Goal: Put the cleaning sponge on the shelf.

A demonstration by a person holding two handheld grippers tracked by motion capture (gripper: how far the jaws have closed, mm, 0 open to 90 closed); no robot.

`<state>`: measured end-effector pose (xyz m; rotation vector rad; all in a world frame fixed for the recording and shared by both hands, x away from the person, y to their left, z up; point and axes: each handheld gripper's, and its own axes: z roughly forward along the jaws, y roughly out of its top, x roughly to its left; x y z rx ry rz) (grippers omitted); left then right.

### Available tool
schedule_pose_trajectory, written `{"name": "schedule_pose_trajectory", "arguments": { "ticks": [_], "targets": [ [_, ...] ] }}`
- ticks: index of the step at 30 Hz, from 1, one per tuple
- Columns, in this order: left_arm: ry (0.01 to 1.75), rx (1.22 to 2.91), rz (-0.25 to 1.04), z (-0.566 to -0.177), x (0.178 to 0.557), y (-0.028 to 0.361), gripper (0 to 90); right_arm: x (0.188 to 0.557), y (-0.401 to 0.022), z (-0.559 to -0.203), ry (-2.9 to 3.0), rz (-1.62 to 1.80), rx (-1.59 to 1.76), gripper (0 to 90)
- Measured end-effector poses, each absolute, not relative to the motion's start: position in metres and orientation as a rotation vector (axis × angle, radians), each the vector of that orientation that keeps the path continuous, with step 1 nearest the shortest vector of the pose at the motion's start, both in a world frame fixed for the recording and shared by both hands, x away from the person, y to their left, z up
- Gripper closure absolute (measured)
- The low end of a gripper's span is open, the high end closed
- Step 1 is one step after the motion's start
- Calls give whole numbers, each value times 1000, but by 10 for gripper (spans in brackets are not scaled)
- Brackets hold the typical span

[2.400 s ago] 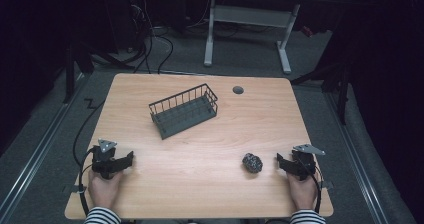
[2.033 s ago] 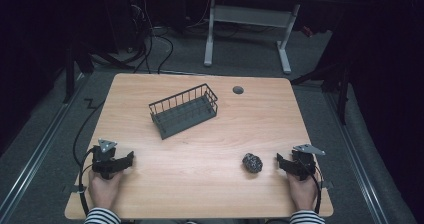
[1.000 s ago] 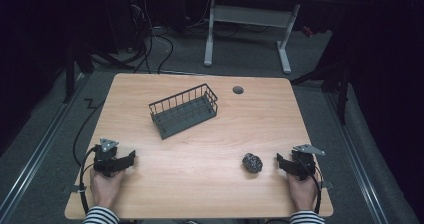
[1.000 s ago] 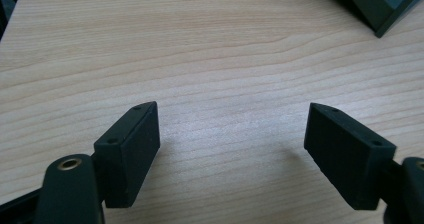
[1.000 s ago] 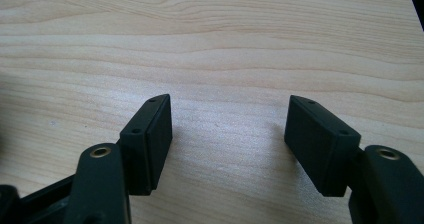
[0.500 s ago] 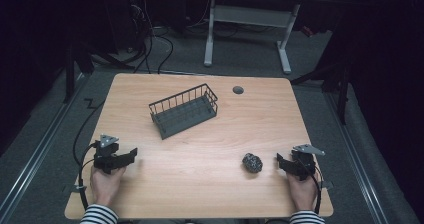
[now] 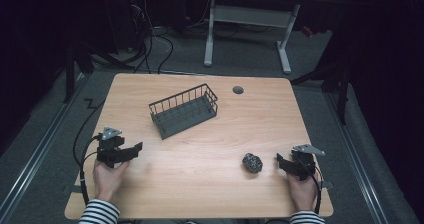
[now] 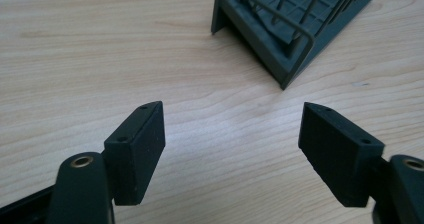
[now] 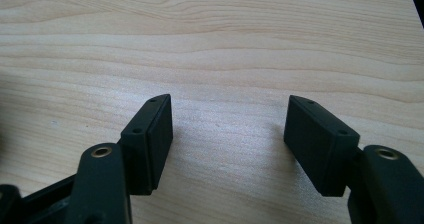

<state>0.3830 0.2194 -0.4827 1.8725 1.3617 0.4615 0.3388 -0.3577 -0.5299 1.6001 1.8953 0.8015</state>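
Hovering lower left, the left gripper [image 7: 131, 151] has just been closing a bit, jaws apart and empty; right gripper [image 7: 281, 162] gapes empty beside the dark lump [image 7: 252, 162], basket [image 7: 184, 110] up top of the bench [image 7: 200, 184].

In the left gripper view the wire basket [image 8: 295, 29] runs off the top edge, so its far end is cut away. In the high view the dark lump [image 7: 252, 162], well right of the basket (toward the desk's near edge), is too small to identify, as is the round grey spot [image 7: 238, 90] beyond the basket.
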Motion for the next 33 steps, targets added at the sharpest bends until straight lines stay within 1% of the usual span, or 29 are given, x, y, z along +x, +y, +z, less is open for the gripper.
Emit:
{"name": "schedule_pose_trajectory", "arguments": {
  "ticks": [5, 10, 21, 28, 33],
  "targets": [
    [1334, 1862, 440, -473, 386, 217, 267, 339, -358, -530, 1896, 802, 1600, 365],
    [1317, 1873, 470, -460, 395, 213, 254, 339, -358, -530, 1897, 802, 1599, 365],
    [1293, 1871, 468, -439, 414, 205, 239, 339, -358, -530, 1897, 803, 1599, 365],
    [1272, 1876, 480, -424, 435, 194, 232, 339, -358, -530, 1898, 804, 1599, 364],
    [1280, 1881, 496, -420, 446, 187, 232, 339, -358, -530, 1898, 804, 1600, 364]
  ]
}}
